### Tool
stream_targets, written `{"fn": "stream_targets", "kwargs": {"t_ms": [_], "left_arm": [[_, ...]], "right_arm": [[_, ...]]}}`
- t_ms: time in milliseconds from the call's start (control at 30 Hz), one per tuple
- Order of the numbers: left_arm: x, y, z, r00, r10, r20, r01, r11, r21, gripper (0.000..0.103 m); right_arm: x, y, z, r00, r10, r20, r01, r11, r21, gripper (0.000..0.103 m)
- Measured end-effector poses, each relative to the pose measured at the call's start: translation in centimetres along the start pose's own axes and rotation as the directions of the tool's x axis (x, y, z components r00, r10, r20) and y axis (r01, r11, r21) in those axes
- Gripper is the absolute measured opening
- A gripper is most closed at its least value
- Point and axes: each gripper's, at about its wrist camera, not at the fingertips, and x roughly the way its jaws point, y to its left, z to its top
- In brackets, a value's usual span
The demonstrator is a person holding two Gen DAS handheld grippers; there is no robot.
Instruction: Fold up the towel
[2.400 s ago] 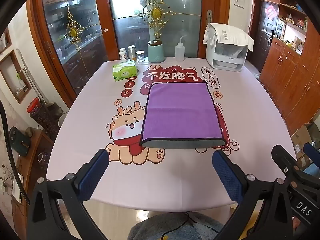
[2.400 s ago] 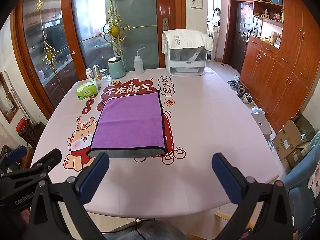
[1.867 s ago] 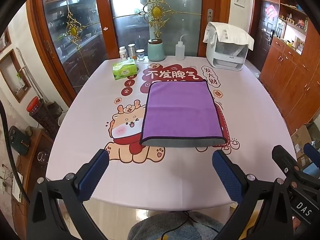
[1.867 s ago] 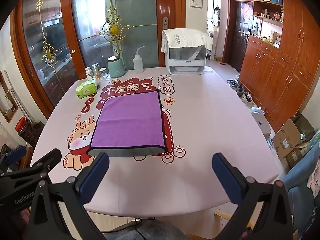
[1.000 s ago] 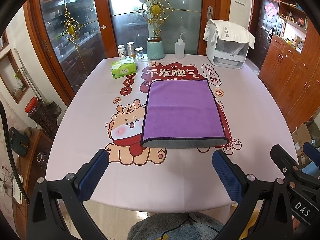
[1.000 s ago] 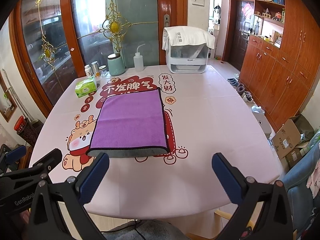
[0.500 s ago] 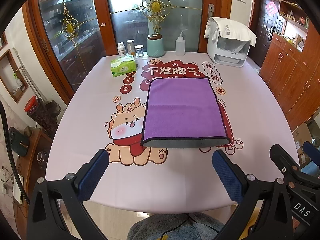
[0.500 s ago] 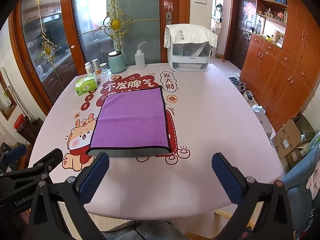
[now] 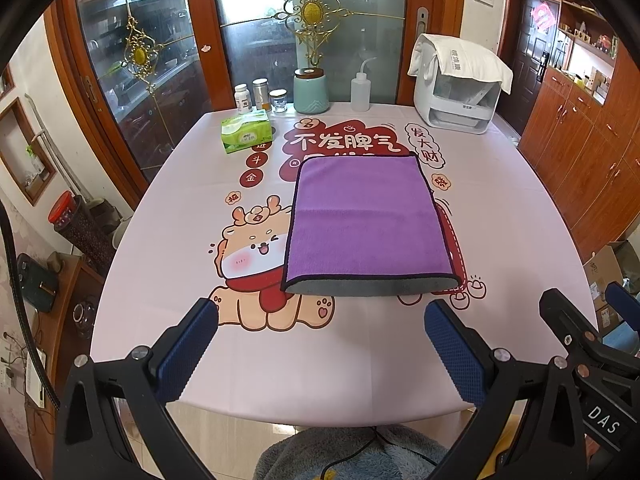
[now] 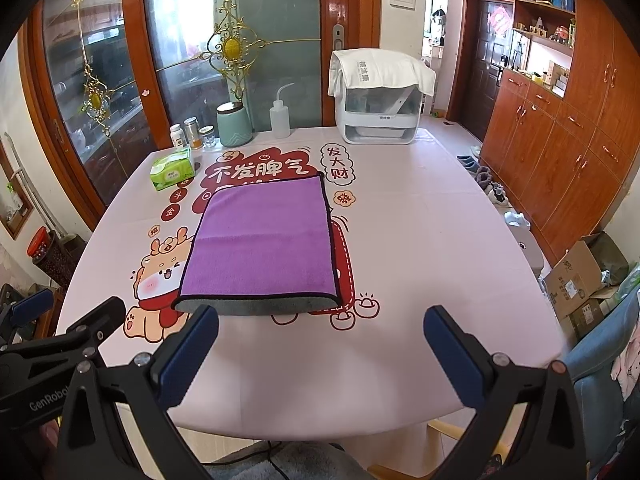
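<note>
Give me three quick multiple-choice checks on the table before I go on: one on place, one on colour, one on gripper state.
1. Where does the green tissue pack lie relative to the purple towel?
A. Far left of it
B. Near right of it
C. On top of it

2. What colour is the towel's underside along its near edge?
A. White
B. Grey
C. Red

3. How are the left gripper and right gripper?
A. Both shut on the towel
B. Left open, right shut
C. Both open, holding nothing

Key: 1 A, it sits toward the far left corner. 2 B, a grey strip shows below the black hem. 3 C, the fingers stand wide apart short of the towel.
</note>
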Motion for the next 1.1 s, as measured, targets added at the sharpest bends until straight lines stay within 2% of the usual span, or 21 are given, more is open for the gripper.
{"fn": "stream_targets", "kwargs": {"t_ms": [1100], "left_arm": [[0.2,0.32,0.37,1.0,-0.004,-0.008,0.004,1.0,-0.003,0.103]], "right_arm": [[0.15,0.29,0.21,1.0,0.0,-0.003,0.0,1.0,-0.011,0.103]]}}
